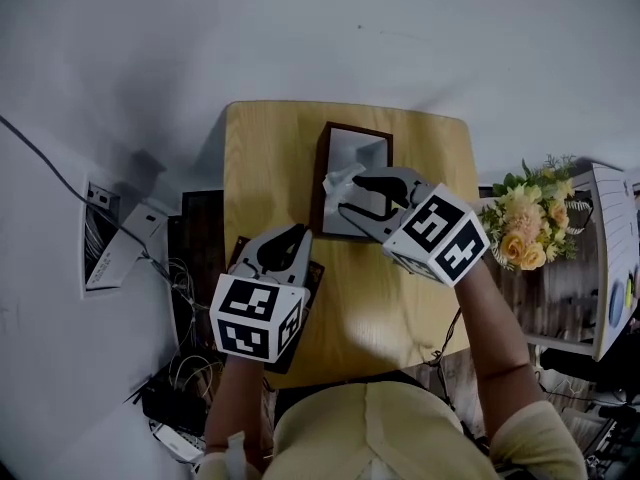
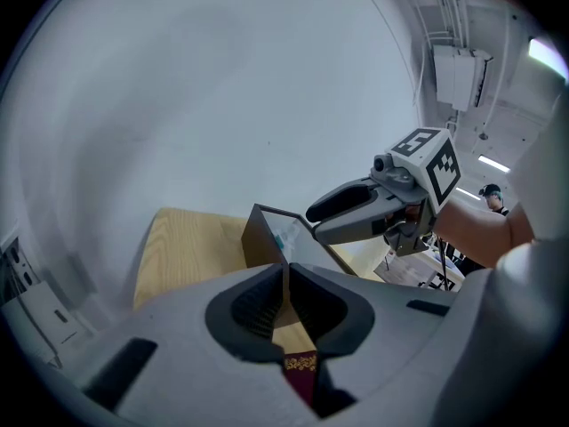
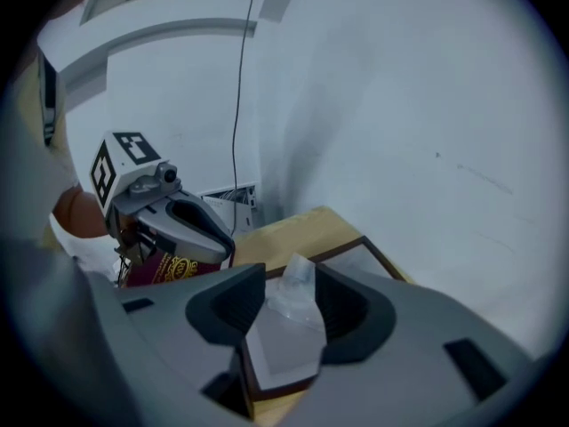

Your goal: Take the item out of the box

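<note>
An open brown box (image 1: pixel 333 136) with a pale lining stands on the wooden table (image 1: pixel 265 168). A crumpled clear-wrapped item (image 1: pixel 342 177) rises from it. My right gripper (image 1: pixel 347 195) reaches over the box from the right, its jaws apart on either side of the item (image 3: pixel 298 290), not squeezing it. My left gripper (image 1: pixel 298 231) stays at the table's left near edge, shut with nothing seen between its tips. Under it lies a dark red piece with gold print (image 1: pixel 303 303). In the left gripper view the box (image 2: pixel 265 238) and the right gripper (image 2: pixel 316 223) are ahead.
A bunch of yellow flowers (image 1: pixel 526 224) stands to the right of the table. Cables and a white device (image 1: pixel 122 256) lie on the floor to the left. A grey wall runs behind the table's far edge.
</note>
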`<control>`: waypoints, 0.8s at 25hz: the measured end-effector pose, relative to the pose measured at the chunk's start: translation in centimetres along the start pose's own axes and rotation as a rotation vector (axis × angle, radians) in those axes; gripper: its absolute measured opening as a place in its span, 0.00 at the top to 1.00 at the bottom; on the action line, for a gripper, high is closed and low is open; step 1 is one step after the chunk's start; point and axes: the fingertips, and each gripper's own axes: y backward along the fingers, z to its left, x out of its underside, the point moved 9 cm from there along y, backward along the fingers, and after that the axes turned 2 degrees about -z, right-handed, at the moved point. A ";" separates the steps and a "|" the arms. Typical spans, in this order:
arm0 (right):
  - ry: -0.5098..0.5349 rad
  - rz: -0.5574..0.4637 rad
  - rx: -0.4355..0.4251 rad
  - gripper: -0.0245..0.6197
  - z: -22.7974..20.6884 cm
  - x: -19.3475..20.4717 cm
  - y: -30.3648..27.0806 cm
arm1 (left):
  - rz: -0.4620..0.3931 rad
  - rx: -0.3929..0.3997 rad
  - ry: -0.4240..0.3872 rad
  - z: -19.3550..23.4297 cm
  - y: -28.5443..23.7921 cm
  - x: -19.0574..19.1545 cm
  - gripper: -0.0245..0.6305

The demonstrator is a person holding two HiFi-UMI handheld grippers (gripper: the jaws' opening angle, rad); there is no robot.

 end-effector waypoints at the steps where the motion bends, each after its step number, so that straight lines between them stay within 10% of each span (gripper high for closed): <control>1: 0.021 0.012 -0.015 0.68 0.0 0.0 -0.4 | 0.000 0.001 0.002 0.2 -0.1 0.0 0.91; 20: 0.525 0.355 -0.134 0.51 -2.2 0.0 -6.2 | 0.026 0.016 0.048 3.4 -1.2 0.8 0.91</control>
